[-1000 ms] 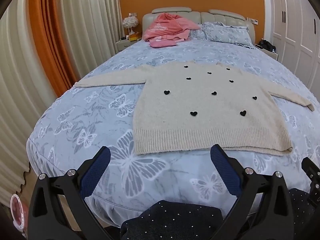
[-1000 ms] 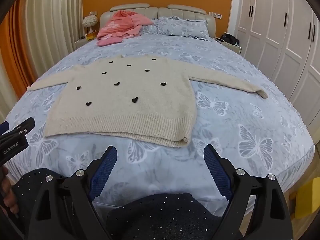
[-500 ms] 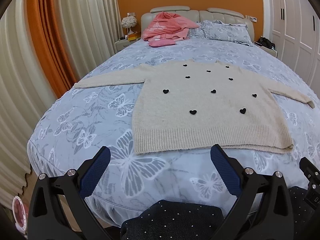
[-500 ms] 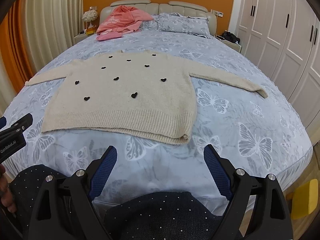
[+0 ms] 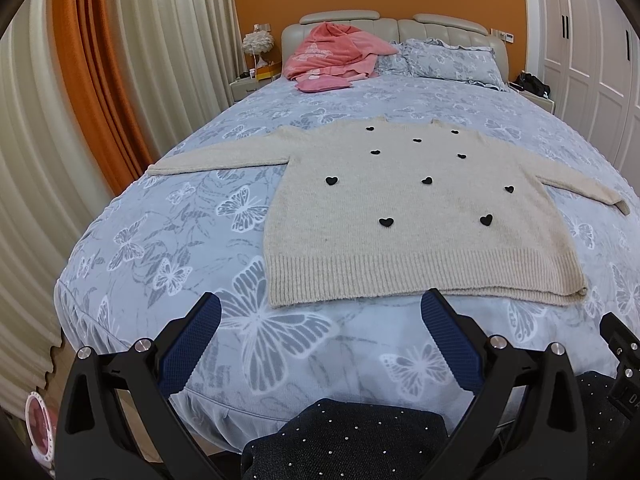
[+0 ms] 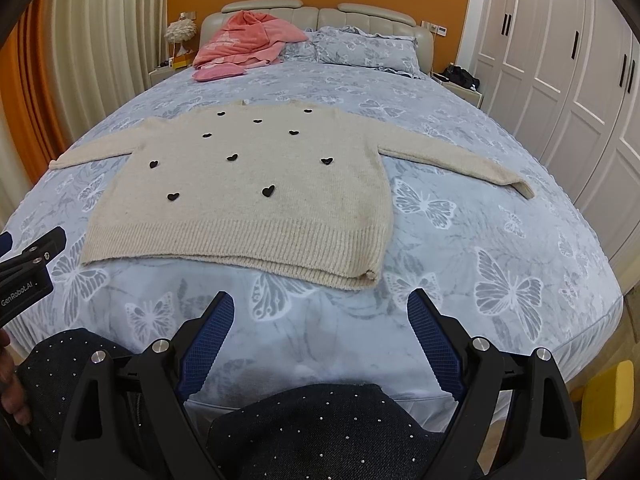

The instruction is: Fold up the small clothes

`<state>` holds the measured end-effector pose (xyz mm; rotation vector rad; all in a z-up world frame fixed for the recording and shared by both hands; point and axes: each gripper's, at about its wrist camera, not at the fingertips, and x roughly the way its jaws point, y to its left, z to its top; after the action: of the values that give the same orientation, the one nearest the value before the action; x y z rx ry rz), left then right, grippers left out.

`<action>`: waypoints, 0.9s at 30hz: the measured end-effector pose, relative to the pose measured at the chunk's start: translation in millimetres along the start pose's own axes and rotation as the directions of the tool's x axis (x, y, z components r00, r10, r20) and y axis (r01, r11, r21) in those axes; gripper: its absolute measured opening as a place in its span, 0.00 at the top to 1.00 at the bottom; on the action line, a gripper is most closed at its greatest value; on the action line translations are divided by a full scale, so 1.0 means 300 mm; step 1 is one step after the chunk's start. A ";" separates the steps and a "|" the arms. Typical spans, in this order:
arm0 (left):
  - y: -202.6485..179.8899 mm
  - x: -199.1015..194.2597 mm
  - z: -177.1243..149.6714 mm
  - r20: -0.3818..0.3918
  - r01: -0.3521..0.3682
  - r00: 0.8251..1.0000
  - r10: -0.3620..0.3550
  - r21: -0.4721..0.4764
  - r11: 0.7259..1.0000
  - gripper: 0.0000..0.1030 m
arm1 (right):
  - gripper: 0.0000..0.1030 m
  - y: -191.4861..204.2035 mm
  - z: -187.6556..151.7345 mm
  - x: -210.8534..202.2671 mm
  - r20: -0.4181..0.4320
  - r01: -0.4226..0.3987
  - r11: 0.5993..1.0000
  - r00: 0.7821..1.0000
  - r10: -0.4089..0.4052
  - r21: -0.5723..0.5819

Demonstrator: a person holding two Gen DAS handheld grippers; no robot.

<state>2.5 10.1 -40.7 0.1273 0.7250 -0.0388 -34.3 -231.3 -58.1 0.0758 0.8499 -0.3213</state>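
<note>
Both the left gripper and right gripper are wide open and empty, and the sweater lies flat near the bed's foot edge, so pinching the bedsheet too could bunch the fold.

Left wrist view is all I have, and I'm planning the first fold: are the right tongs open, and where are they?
Observer: The right tongs are open and empty, just short of the sweater's right hem corner.
Operator: Anything down beside the bed on that side?
Observer: A yellow object sits low by the foot corner of the bed; I can't tell what it is.
</note>
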 end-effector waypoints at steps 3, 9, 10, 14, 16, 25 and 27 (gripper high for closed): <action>-0.001 0.000 0.000 0.000 0.000 1.000 0.000 0.001 1.000 0.05 | 0.16 0.001 0.000 0.001 0.000 0.000 1.000 1.000 0.000 0.001; -0.001 0.000 0.001 -0.001 0.000 1.000 0.000 0.001 1.000 0.05 | 0.16 0.002 -0.002 0.003 0.005 0.002 1.000 1.000 -0.002 0.001; -0.001 0.000 0.001 -0.001 0.000 1.000 0.000 0.000 1.000 0.05 | 0.16 0.002 -0.002 0.004 0.005 0.002 1.000 1.000 -0.002 0.001; -0.001 0.000 0.002 -0.001 -0.001 1.000 0.001 0.002 1.000 0.05 | 0.16 0.002 -0.003 0.002 0.006 0.002 1.000 1.000 -0.002 0.000; -0.001 0.000 0.002 -0.001 -0.001 1.000 0.001 0.001 1.000 0.05 | 0.16 0.002 -0.003 0.002 0.007 0.002 1.000 1.000 -0.002 0.001; -0.003 -0.001 0.003 -0.002 -0.002 1.000 0.002 0.002 1.000 0.05 | 0.16 0.004 -0.004 0.004 0.011 0.003 1.000 1.000 -0.003 -0.001; -0.004 -0.001 0.003 -0.002 -0.002 1.000 0.002 0.002 1.000 0.05 | 0.16 0.003 -0.004 0.003 0.010 0.003 1.000 1.000 -0.003 0.000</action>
<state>3.0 8.9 -39.9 0.1297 0.7270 -0.0370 -34.3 -230.5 -59.7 0.0726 0.8400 -0.3247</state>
